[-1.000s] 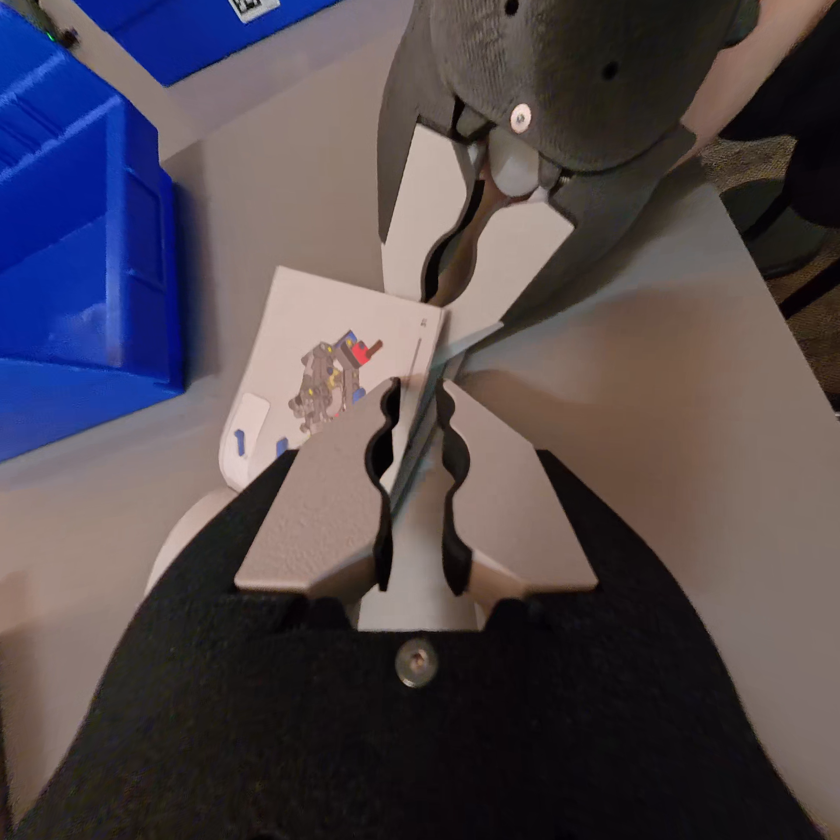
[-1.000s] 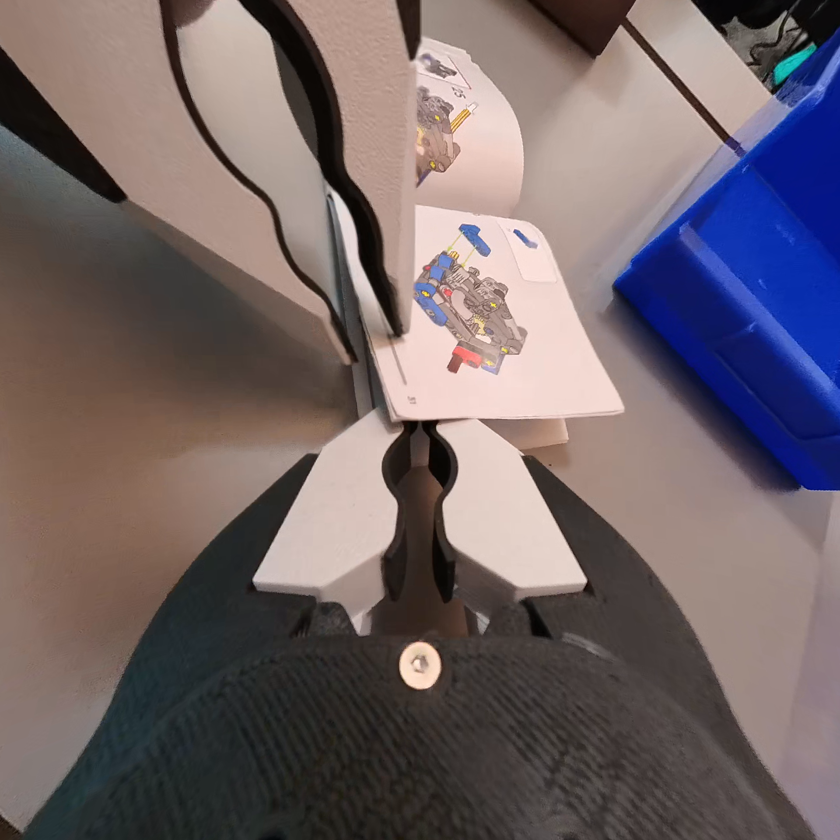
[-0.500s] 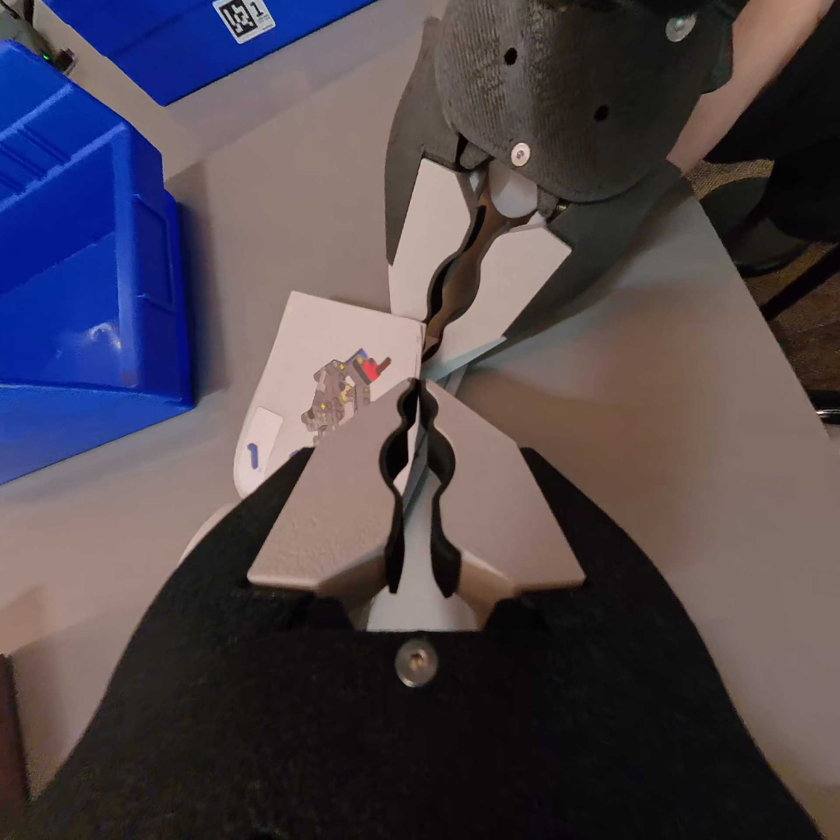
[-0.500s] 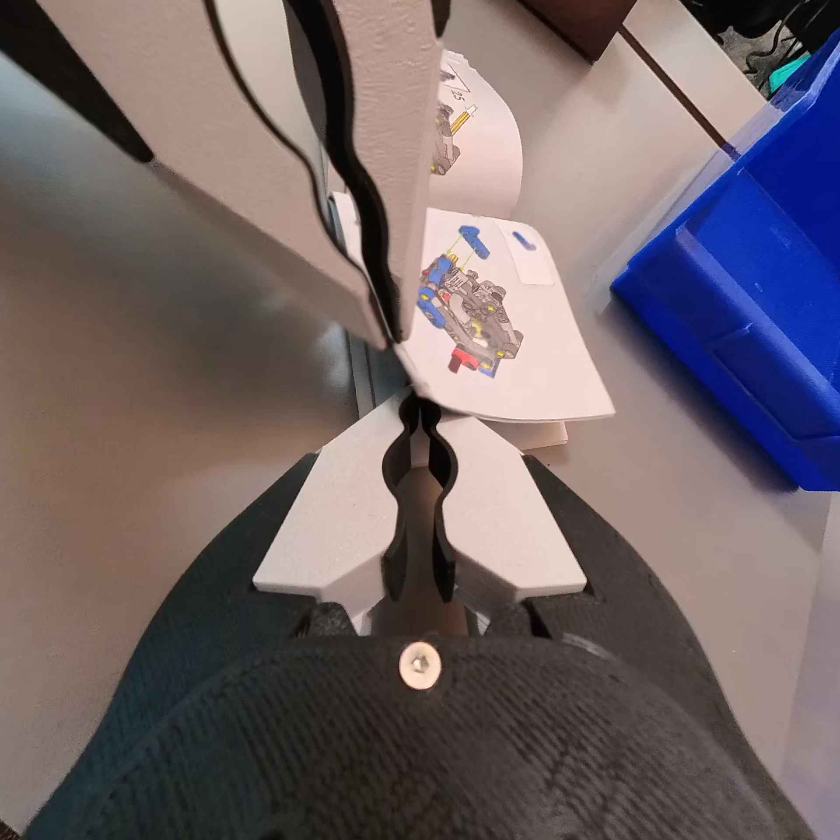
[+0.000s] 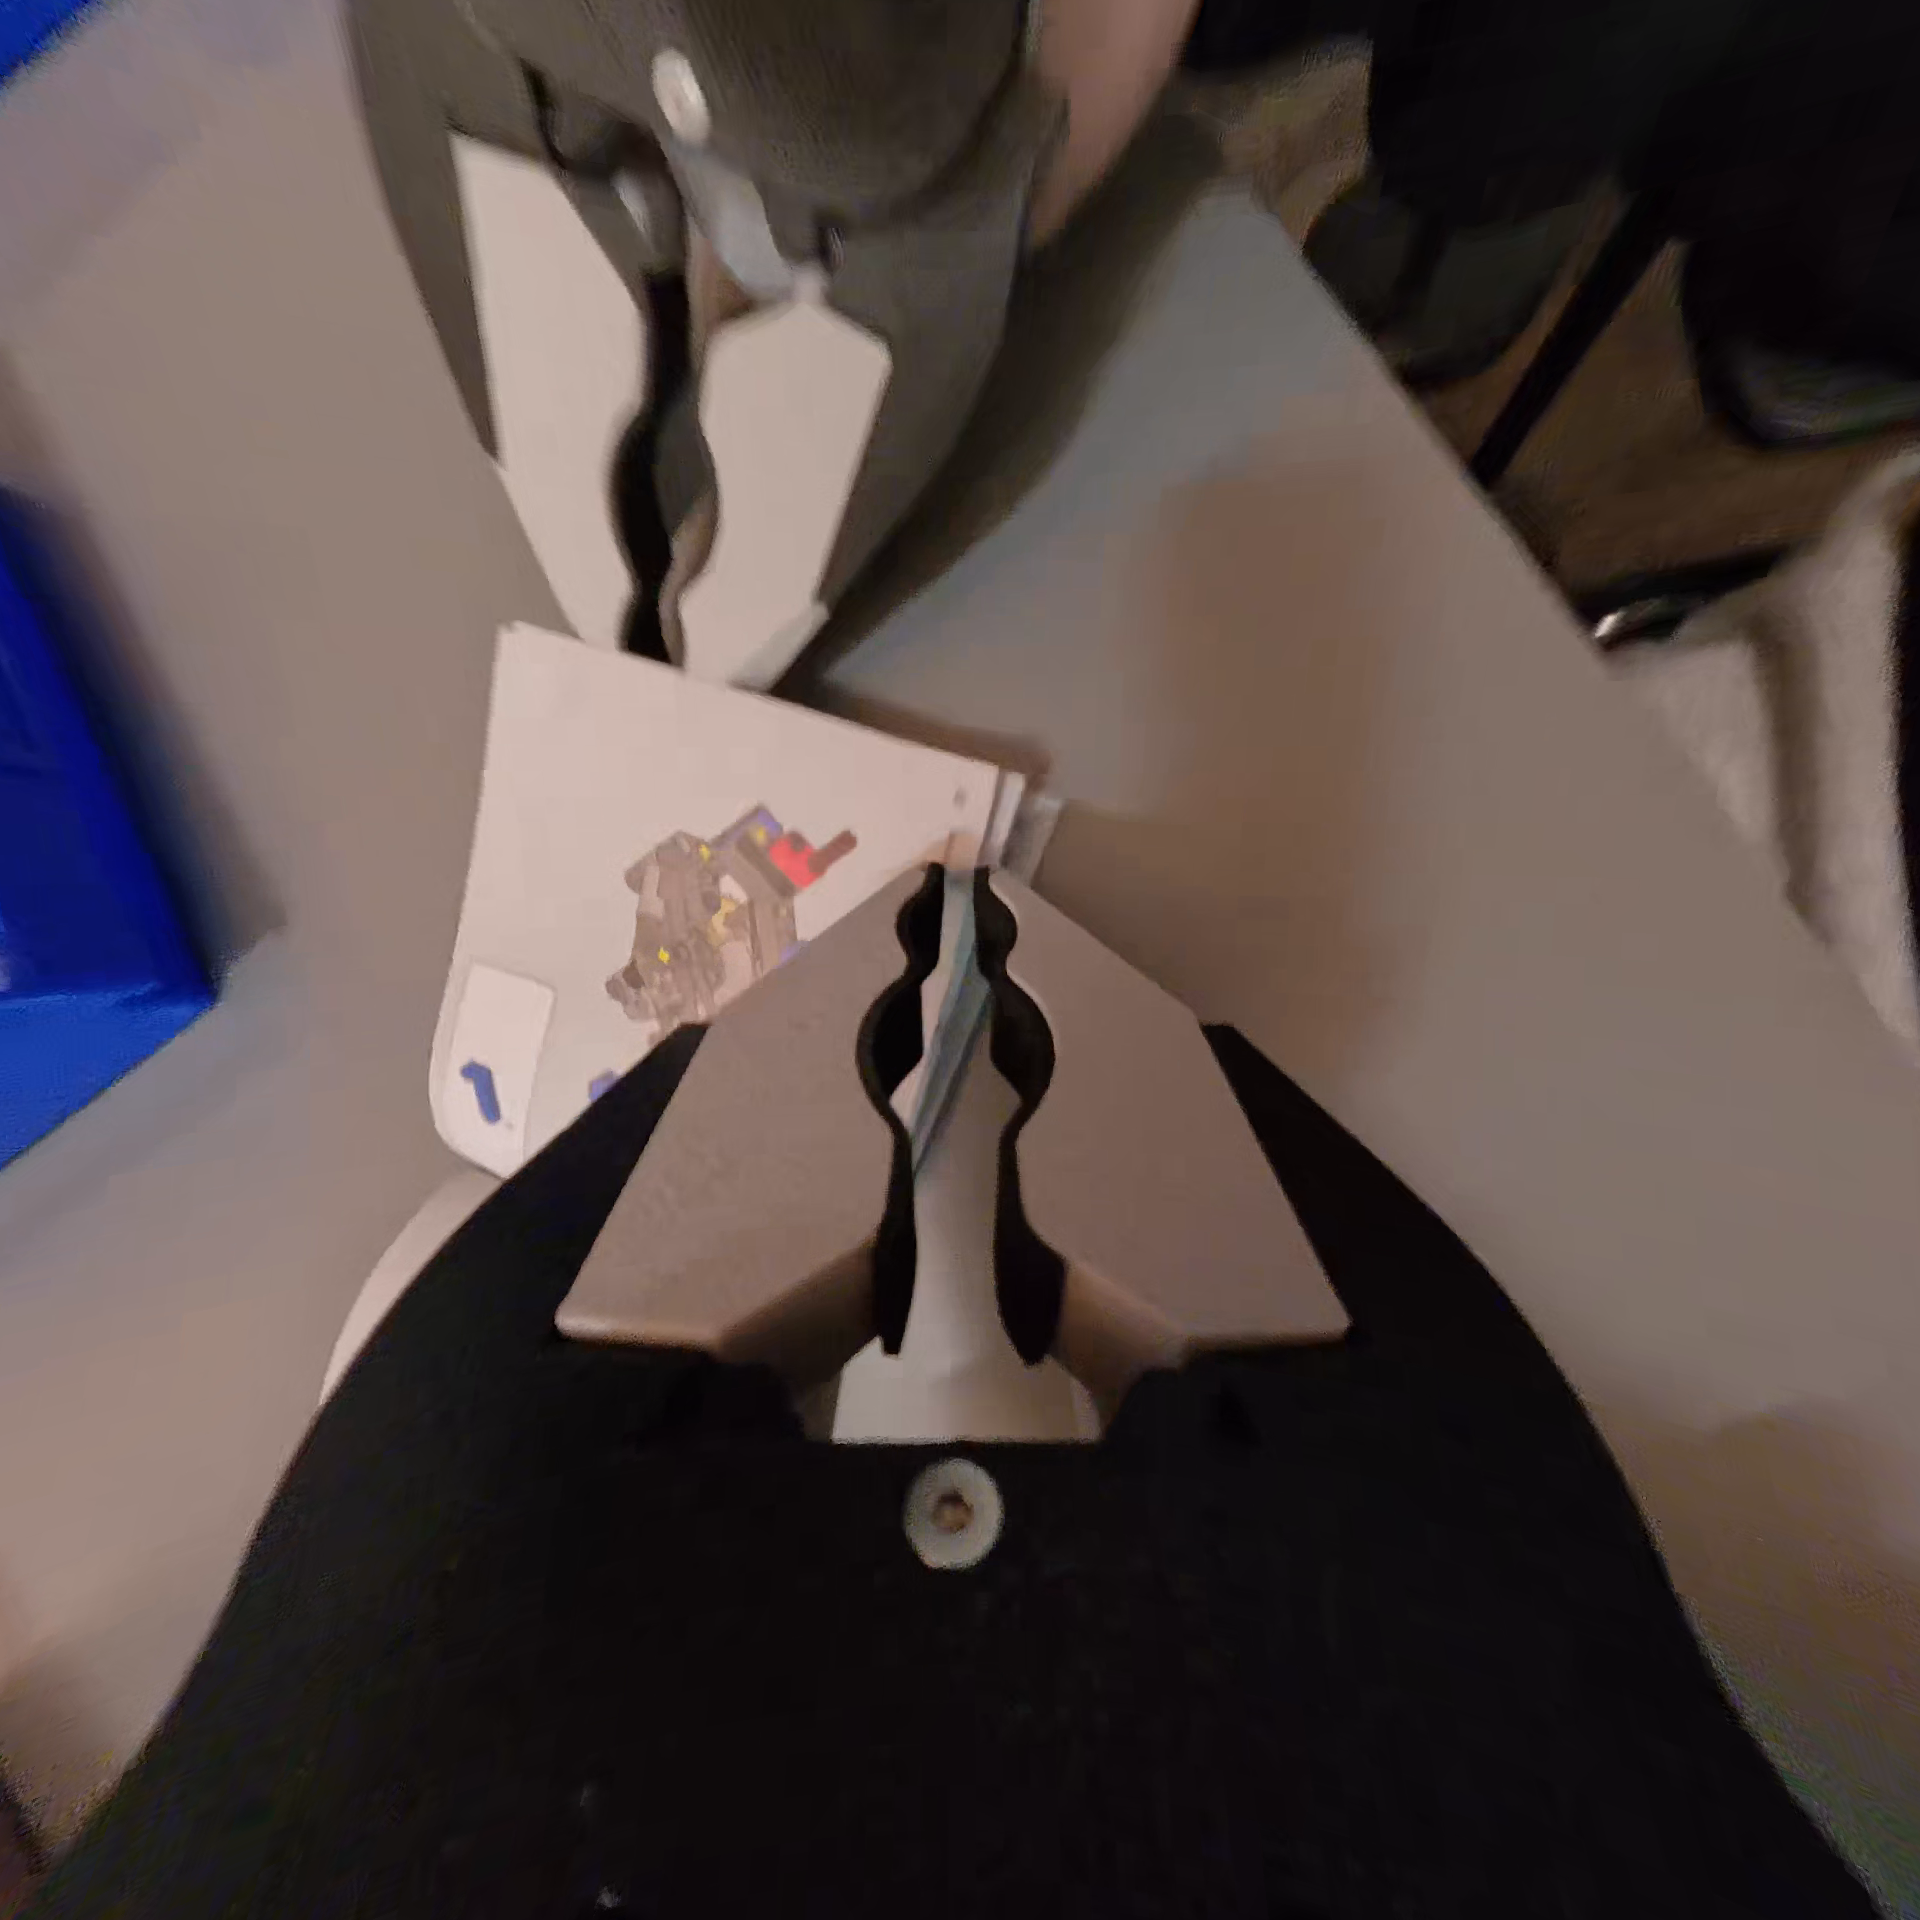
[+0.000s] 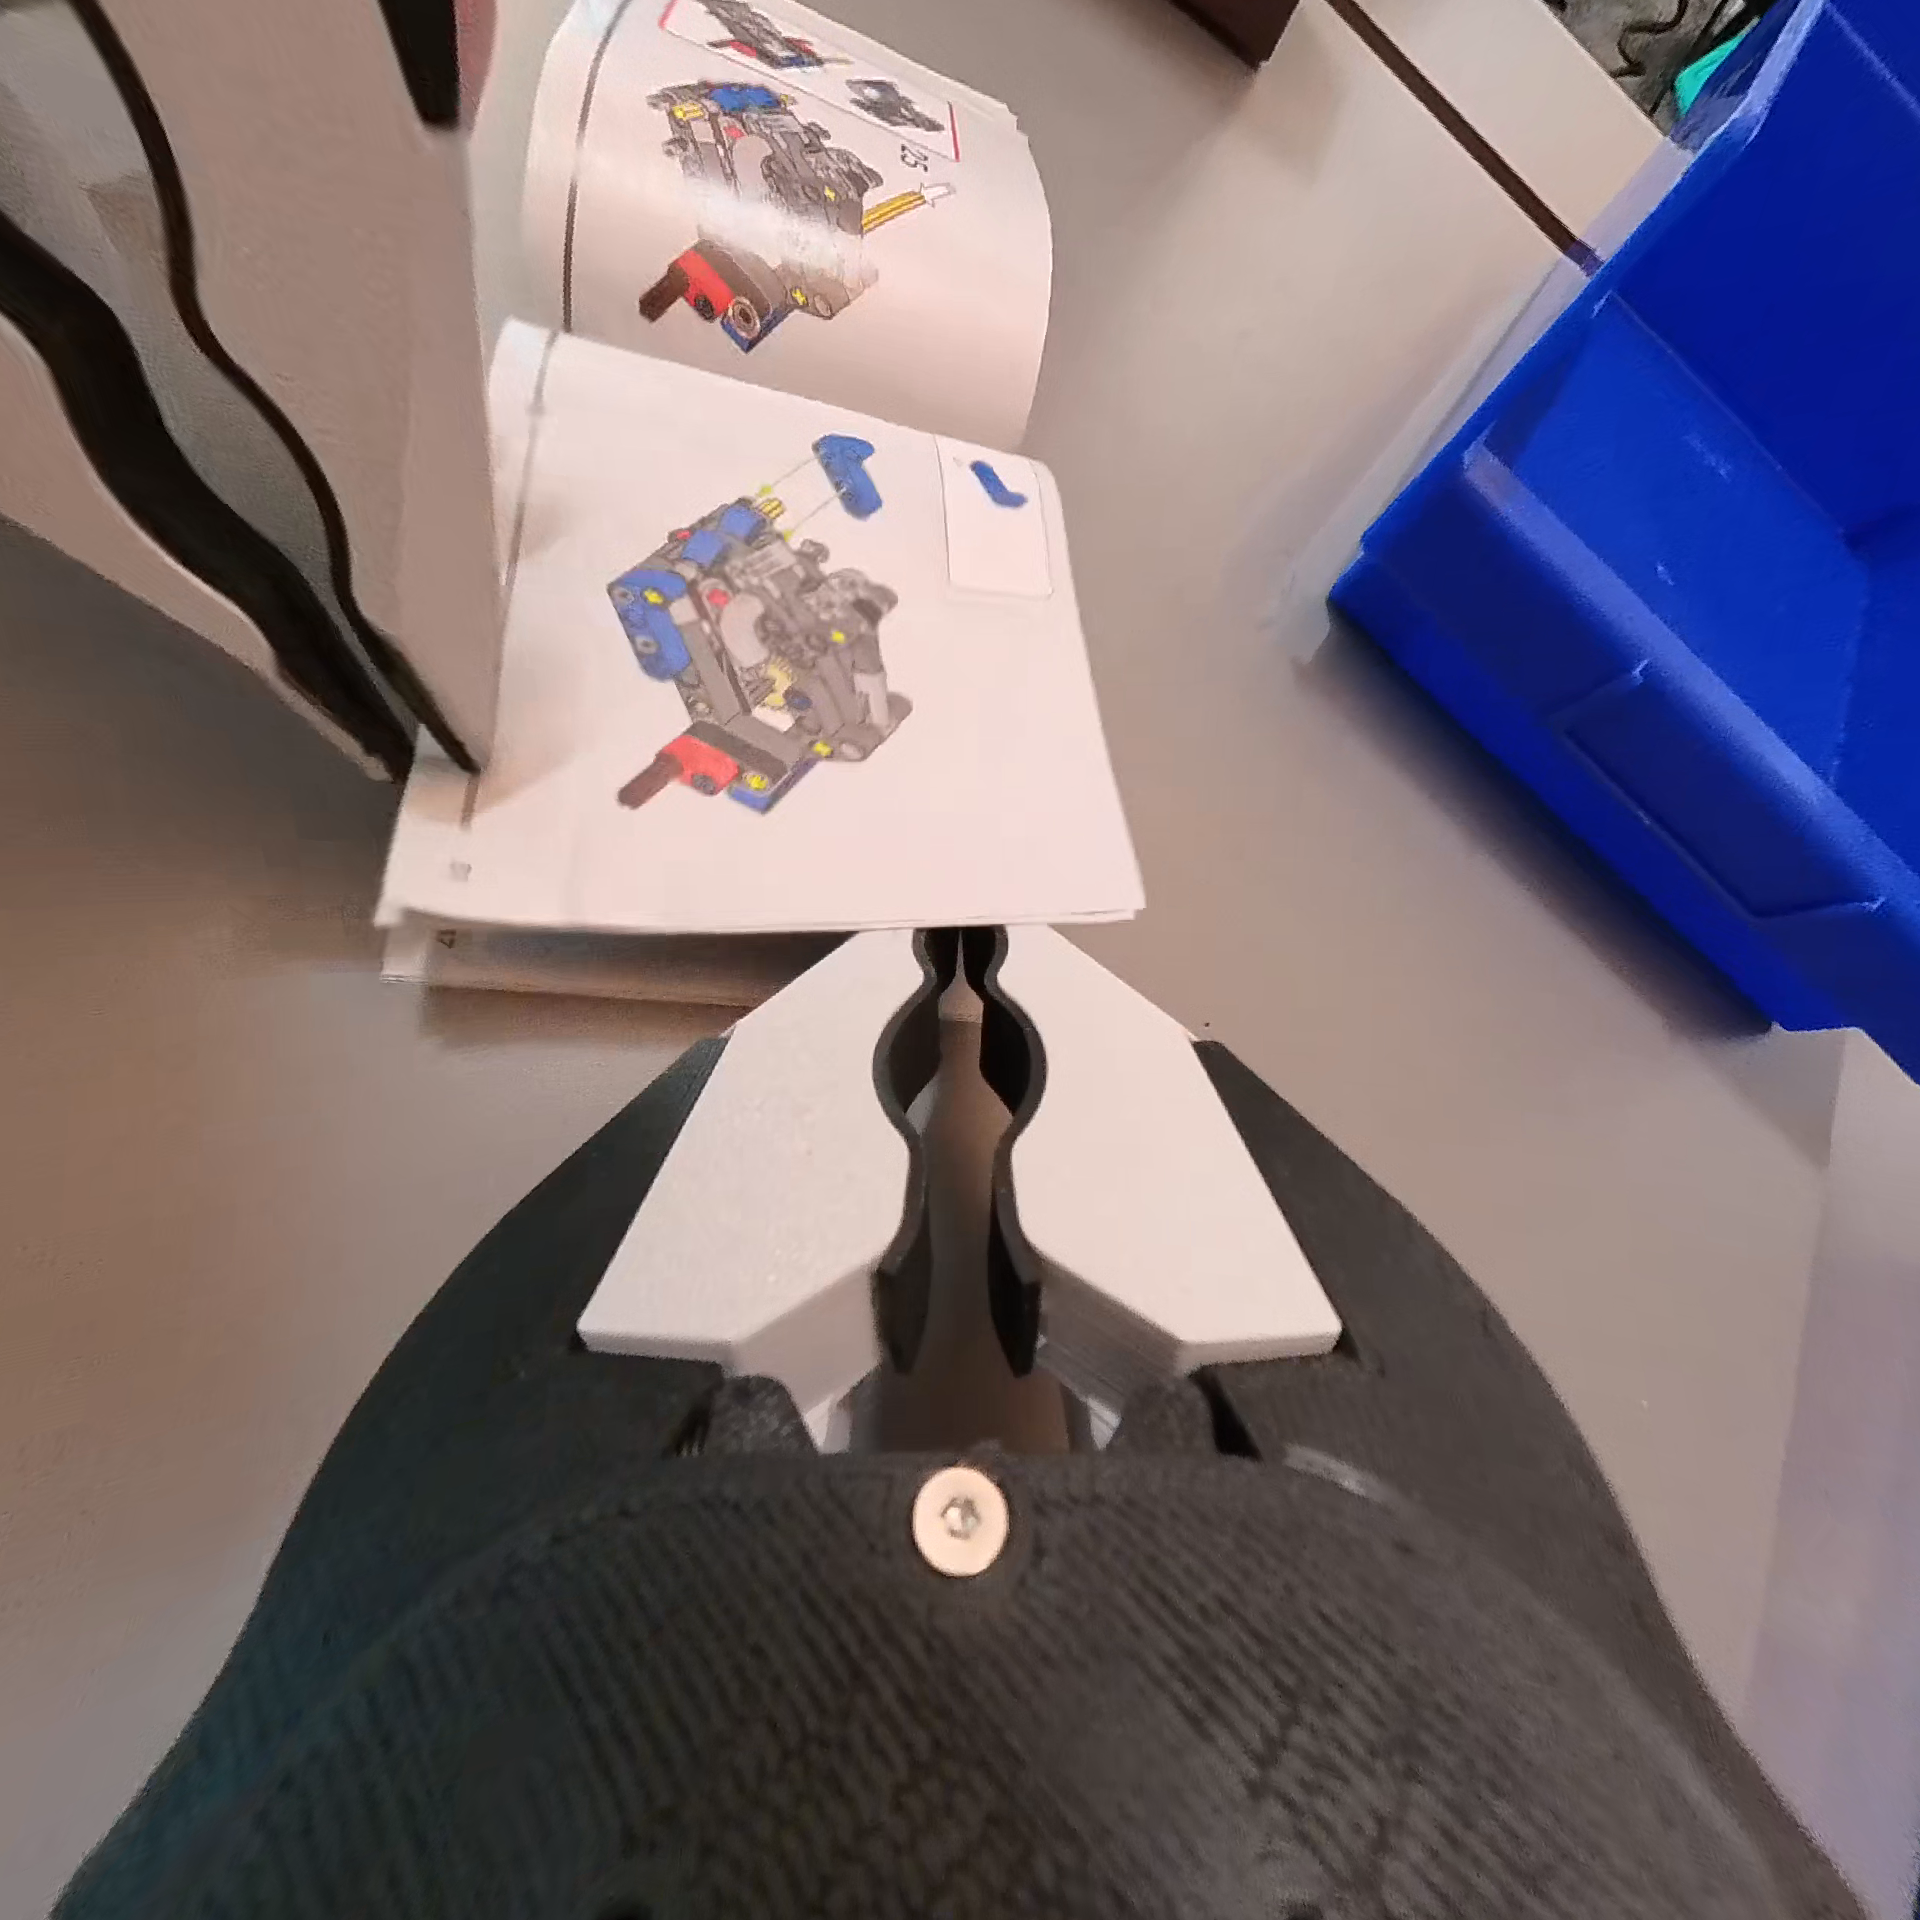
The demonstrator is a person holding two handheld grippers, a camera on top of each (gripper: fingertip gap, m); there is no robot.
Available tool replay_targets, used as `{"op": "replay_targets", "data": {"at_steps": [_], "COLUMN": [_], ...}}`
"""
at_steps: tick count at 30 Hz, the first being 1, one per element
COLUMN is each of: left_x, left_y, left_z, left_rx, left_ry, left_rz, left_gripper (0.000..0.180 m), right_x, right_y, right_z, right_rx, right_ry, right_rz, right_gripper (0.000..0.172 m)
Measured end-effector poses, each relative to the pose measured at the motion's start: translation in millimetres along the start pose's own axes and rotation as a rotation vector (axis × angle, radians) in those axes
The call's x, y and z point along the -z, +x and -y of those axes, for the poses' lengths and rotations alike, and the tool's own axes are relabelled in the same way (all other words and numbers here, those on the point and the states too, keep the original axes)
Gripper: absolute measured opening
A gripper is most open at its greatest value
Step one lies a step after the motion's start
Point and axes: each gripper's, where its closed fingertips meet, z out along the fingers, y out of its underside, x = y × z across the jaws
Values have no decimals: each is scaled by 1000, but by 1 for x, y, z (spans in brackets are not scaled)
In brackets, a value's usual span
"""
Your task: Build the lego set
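Note:
An open booklet (image 5: 665, 810) with brick-model pictures lies on the grey table (image 5: 1351, 987). My left gripper (image 5: 961, 883) is shut on the edge of a few of its pages at the right corner; a thin sheet edge runs between the fingers. In the right wrist view, the left gripper (image 6: 436, 764) stands at the booklet's (image 6: 831, 831) left corner. My right gripper (image 6: 961, 940) is shut, its tips against the page's near edge, with nothing seen between them. In the left wrist view, the right gripper (image 5: 655, 644) is at the booklet's far edge.
A blue bin (image 6: 1662, 623) stands right of the booklet; it also shows at the left in the left wrist view (image 5: 62, 883). A curled page (image 6: 831, 260) rises at the booklet's far side. The table's edge and the floor (image 5: 1818, 831) are at the right. About 8 cm separates my left fingertips from my right.
My left gripper's fingers closed on the page edges. My right gripper, shut throughout, moved from the held corner along the booklet's edge.

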Motion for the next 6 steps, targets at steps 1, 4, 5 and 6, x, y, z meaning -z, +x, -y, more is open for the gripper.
{"op": "replay_targets", "data": {"at_steps": [1,4,5,6], "left_x": [4,4,-1,-6], "left_y": [-4,-31,-33,-38], "left_z": [9,12,5,-4], "left_rx": [28,78,64,59], "left_ry": [54,75,42,-4], "left_rz": [10,139,150,189], "left_gripper": [1,0,0,0], "right_x": [0,-1,-1,-1], "right_y": [0,0,0,0], "right_z": [0,-1,-1,-2], "right_rx": [1,15,18,8], "right_ry": [-4,-31,-31,-29], "right_rz": [-2,-11,-13,-9], "right_gripper": [0,0,0,0]}}
